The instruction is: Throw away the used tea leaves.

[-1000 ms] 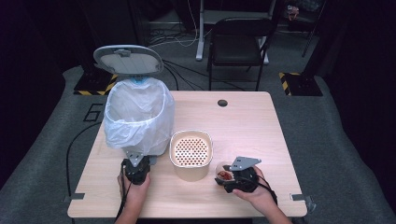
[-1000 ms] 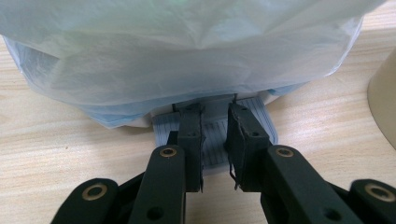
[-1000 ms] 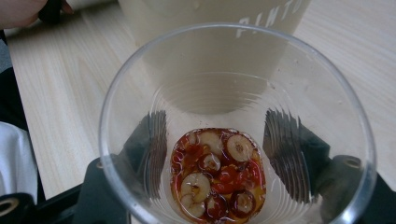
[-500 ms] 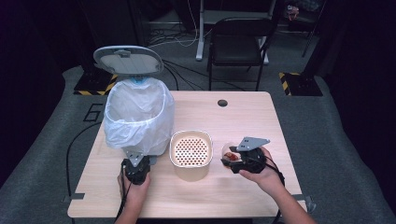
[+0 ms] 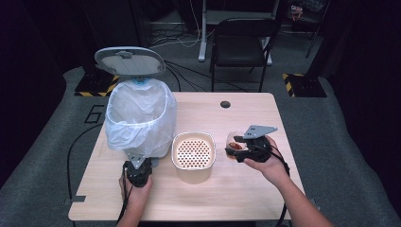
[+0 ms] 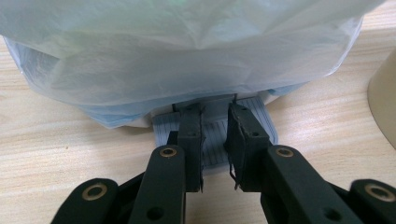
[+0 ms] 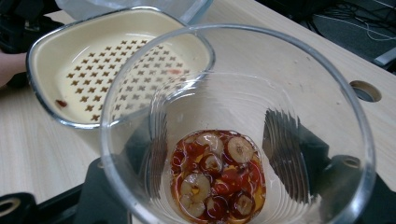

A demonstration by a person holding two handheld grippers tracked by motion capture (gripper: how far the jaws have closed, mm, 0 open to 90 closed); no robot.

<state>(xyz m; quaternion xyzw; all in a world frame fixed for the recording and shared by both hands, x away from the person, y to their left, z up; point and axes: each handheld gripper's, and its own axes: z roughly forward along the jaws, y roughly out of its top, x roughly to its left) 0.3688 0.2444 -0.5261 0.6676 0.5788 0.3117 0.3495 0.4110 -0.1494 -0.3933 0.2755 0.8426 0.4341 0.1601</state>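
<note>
your left gripper (image 6: 215, 140) has black jaws with brass rivets; your right gripper (image 5: 236, 149) carries a grey three-cornered plate.

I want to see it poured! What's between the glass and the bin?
In the high view, the cream strainer bowl sits between the glass and the lined bin.

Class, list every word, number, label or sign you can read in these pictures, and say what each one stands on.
"6": large pale numeral on the grey floor mat, left of the table.
Yellow-and-black hazard stripes, no words: on the floor plates behind the table.
The glass, strainer bowl and bin bag bear no text.
</note>
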